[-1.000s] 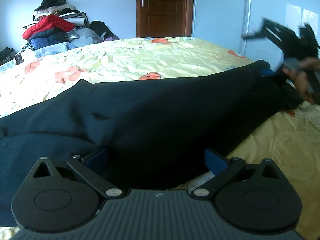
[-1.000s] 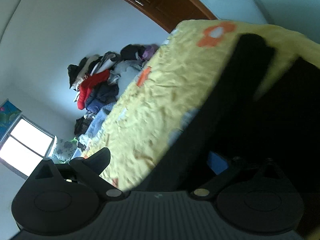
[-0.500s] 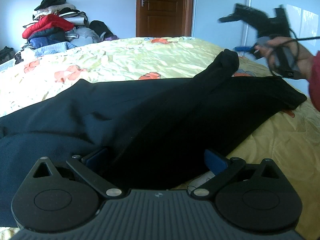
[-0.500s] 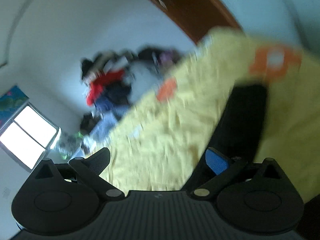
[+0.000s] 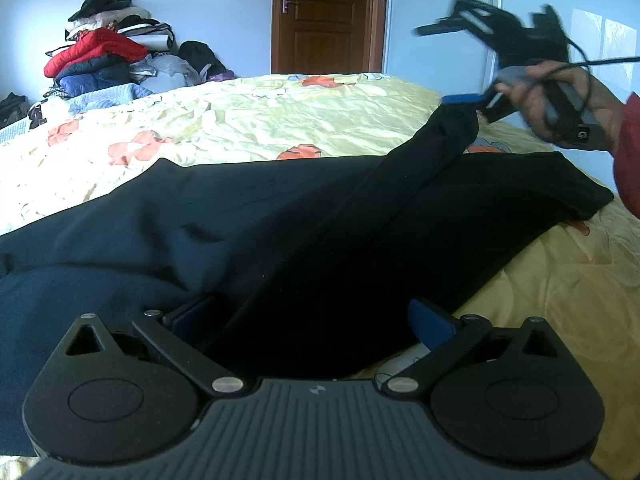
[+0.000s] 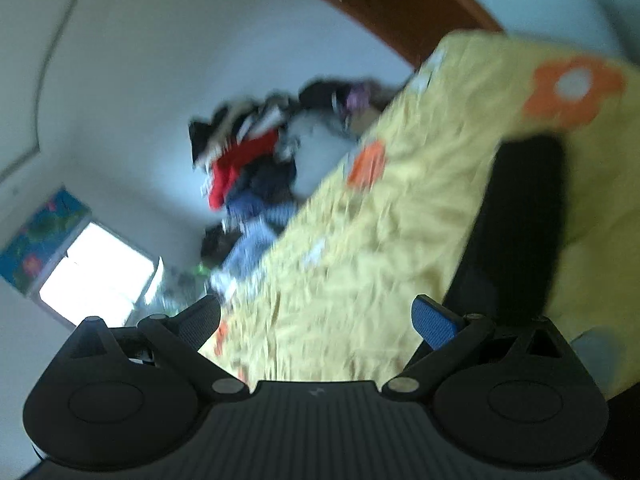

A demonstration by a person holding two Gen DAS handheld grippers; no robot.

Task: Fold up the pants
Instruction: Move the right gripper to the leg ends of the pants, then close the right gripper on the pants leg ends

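Nearest the lens in the left wrist view, the left gripper [image 5: 312,320] rests low on the bed [image 5: 248,120], its two blue-padded fingers [image 5: 432,322] spread wide with dark cloth of the pants [image 5: 240,224] bunched between them; nothing is pinched, the pads stand apart on either side of the fabric. Beyond that gripper the pants lie across the yellow flowered bedspread, a broad dark sheet running from the left edge of the view toward the right. One narrow part of the pants rises off the rest, stretched up and to the right to a raised tip. At that tip, farther from the left gripper, the right gripper [image 5: 476,92] is held in a hand [image 5: 560,100] above the bed; one blue finger [image 5: 460,99] touches the cloth's end, but motion blur hides whether the cloth is gripped there. Seen from the right wrist view, the right gripper's fingers [image 6: 436,322] are spread, with bare bedspread showing between them and a dark strip of pants passing just outside the blue pad. Past the bed, behind the left gripper's scene, a pile of clothes [image 5: 108,60] sits against the wall, and a brown door [image 5: 326,16] stands farther back.
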